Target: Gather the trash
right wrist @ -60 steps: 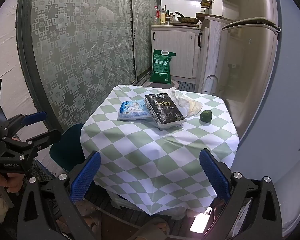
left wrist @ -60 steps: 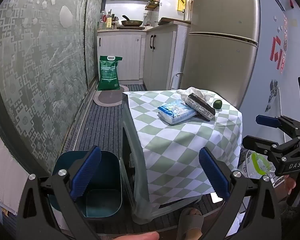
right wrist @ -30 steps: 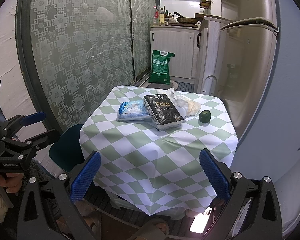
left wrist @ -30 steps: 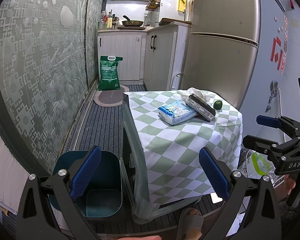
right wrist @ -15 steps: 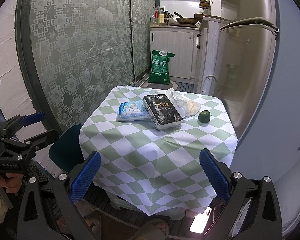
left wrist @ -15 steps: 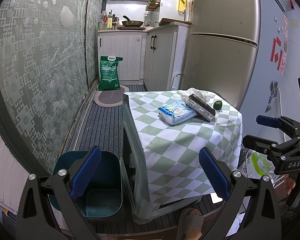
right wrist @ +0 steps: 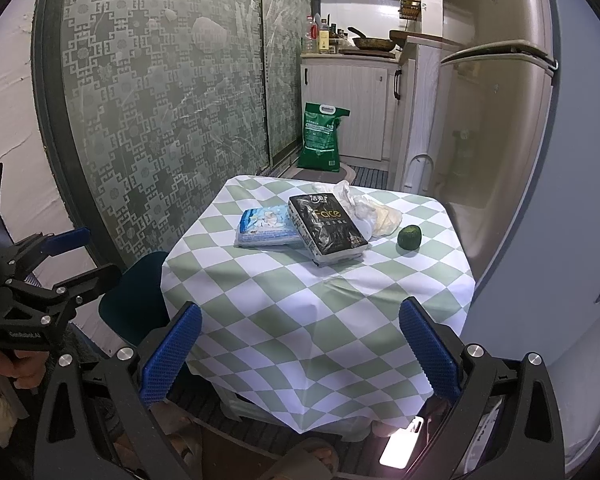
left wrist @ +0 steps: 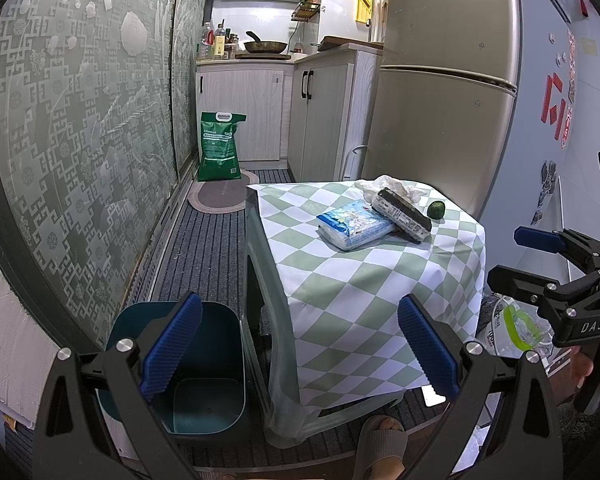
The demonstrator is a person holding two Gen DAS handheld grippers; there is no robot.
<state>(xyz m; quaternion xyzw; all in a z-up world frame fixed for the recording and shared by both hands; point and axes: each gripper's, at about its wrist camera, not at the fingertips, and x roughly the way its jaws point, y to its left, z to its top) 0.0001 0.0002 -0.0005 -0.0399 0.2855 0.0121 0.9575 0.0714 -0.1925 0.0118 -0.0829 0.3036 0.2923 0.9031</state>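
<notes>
I hold both grippers short of the table (right wrist: 320,320), nothing picked up yet. The left gripper (left wrist: 300,344) has its fingers spread wide and empty, aimed between the bin (left wrist: 204,360) and the table's left edge. The right gripper (right wrist: 300,344) is just as wide and empty, facing the table's near edge.

The trash sits toward the far edge of the tabletop: a crumpled bag (right wrist: 374,210) at the far right, touching the black pack (right wrist: 326,226), which leans on the blue pack (right wrist: 266,226). A lime (right wrist: 409,236) lies just beside the bag, near the right edge.

My worry is the bag: thin film could slip through the pads, or snag and drag the black pack. A careless reach could also knock the lime off the edge, or catch the loose cloth and pull everything askew.
</notes>
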